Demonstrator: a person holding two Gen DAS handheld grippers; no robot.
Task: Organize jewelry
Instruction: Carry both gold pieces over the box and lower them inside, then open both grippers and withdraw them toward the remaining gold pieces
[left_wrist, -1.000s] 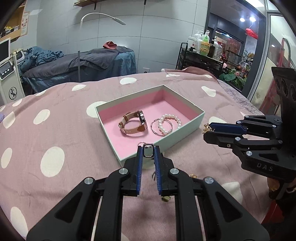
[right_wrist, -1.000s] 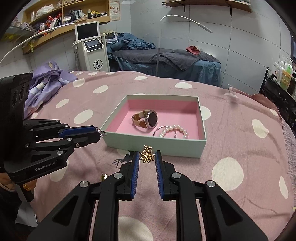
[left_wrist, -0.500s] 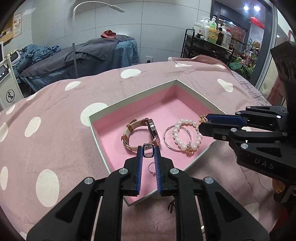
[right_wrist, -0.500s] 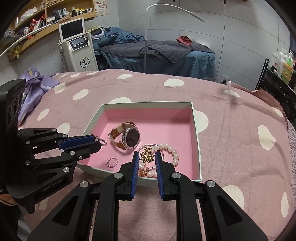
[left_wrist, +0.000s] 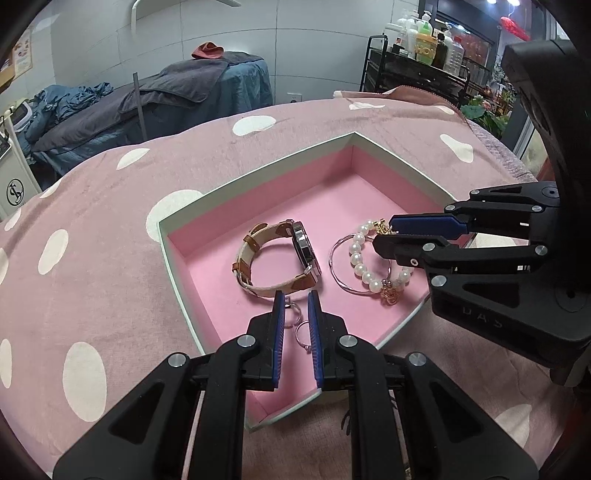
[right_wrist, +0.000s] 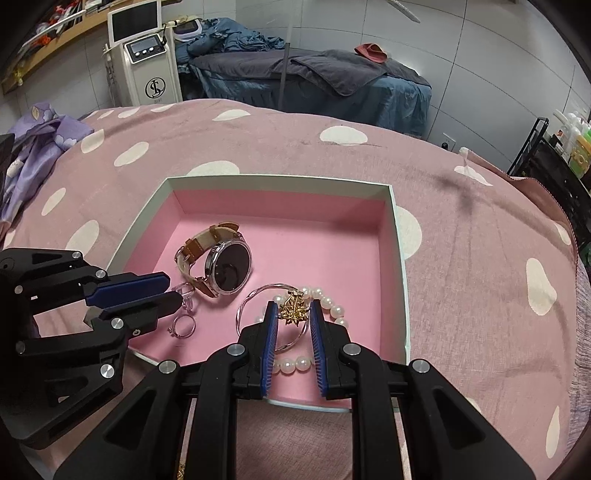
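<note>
A pale green box with a pink lining (left_wrist: 184, 280) (right_wrist: 395, 236) lies on the spotted pink bedspread. Inside are a brown-strap watch (left_wrist: 280, 258) (right_wrist: 218, 262), a pearl bracelet with a silver bangle (left_wrist: 364, 264) (right_wrist: 325, 299) and a silver ring (left_wrist: 304, 334) (right_wrist: 183, 326). My left gripper (left_wrist: 295, 301) (right_wrist: 173, 291) is low over the box's near part, jaws slightly apart; a clear ring (right_wrist: 186, 293) hangs at its tips. My right gripper (right_wrist: 291, 312) (left_wrist: 382, 236) is over the bracelet, jaws parted around a gold brooch (right_wrist: 293, 306) that rests between them.
A massage bed with grey and blue covers (right_wrist: 314, 74) stands behind. A white machine with a screen (right_wrist: 147, 59) is at the back left. A black trolley with bottles (left_wrist: 417, 55) is at the right. Purple cloth (right_wrist: 33, 147) lies at the bedspread's left edge.
Both grippers have moved forward and down into the box. The left jaws have loosened around the clear ring. The right jaws have opened around the gold brooch, now low over the bracelet.
</note>
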